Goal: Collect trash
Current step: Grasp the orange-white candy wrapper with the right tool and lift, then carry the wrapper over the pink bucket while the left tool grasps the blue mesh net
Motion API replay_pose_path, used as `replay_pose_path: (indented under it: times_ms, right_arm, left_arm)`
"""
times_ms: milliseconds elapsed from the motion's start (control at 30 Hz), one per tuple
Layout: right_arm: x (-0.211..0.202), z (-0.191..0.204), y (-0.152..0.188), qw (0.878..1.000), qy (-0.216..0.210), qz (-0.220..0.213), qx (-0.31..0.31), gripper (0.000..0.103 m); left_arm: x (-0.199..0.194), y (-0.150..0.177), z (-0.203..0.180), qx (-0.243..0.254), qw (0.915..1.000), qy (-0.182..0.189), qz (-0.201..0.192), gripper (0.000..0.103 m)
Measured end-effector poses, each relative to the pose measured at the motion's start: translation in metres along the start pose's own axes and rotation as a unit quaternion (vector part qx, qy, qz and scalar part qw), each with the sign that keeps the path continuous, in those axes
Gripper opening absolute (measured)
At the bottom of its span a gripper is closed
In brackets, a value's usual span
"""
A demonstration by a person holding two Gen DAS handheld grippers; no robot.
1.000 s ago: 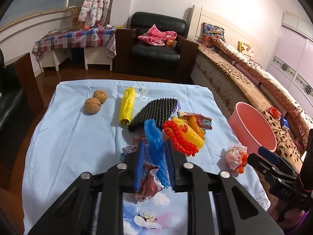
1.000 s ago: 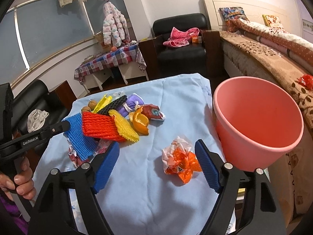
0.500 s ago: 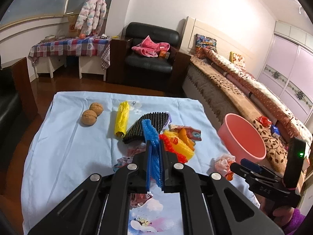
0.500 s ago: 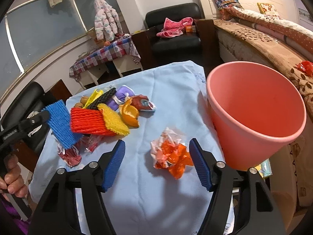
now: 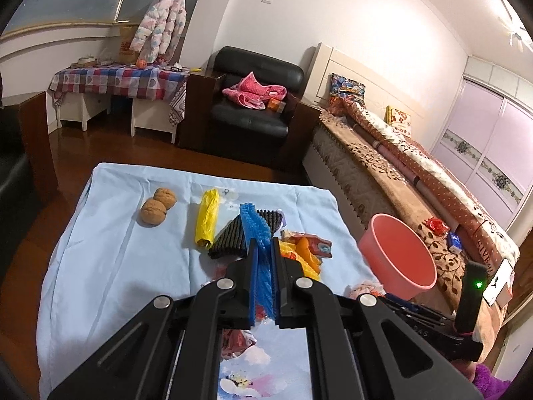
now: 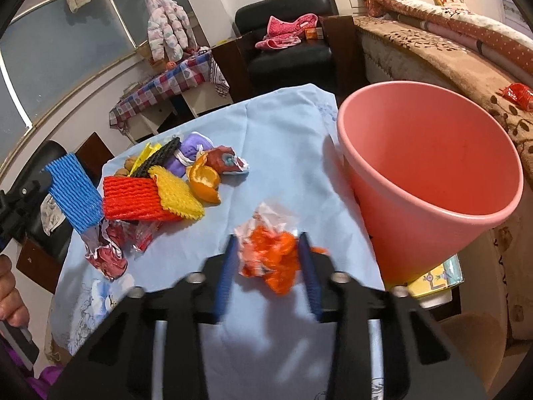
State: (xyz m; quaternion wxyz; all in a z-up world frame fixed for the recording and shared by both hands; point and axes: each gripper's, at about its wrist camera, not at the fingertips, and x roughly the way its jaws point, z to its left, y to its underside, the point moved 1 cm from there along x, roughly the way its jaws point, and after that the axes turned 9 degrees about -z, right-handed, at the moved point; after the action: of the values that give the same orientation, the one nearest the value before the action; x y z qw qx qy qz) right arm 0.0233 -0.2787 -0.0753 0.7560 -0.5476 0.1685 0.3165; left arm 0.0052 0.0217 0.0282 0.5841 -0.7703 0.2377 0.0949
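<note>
From the left wrist, the left gripper (image 5: 264,278) is clamped on a blue foam net (image 5: 256,233), lifted clear of the trash pile, left of the pink bucket (image 5: 399,255). I judge its next move is carrying the net over the bucket.

From the right wrist, the right gripper (image 6: 268,268) straddles an orange wrapper (image 6: 271,258) just beside the bucket, jaws apart; closing comes next.
</note>
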Motion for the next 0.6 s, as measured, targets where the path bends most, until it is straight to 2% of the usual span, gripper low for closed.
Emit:
replay_pose_path:
  times_ms: [167,333,600]
  right_arm:
    - [-0.007,-0.002,-0.001,1.000,-0.013,-0.009,0.006,0.022]
    - [-0.022,0.000,-0.010,0.999,-0.022,-0.038,-0.004,0.021]
    - [-0.049,-0.025,-0.035,0.996,0.006,-0.089,0.013,0.021]
  left_arm:
    - [-0.002,-0.004,-0.013,0.011,0.9999,0.011,-0.003,0.006]
    - [0.000,-0.008,-0.032,0.029,0.9992,0.027,-0.005,0.006]
    - [0.017,-0.019,-0.085,0.067,0.9941,0.086,-0.003,0.006]
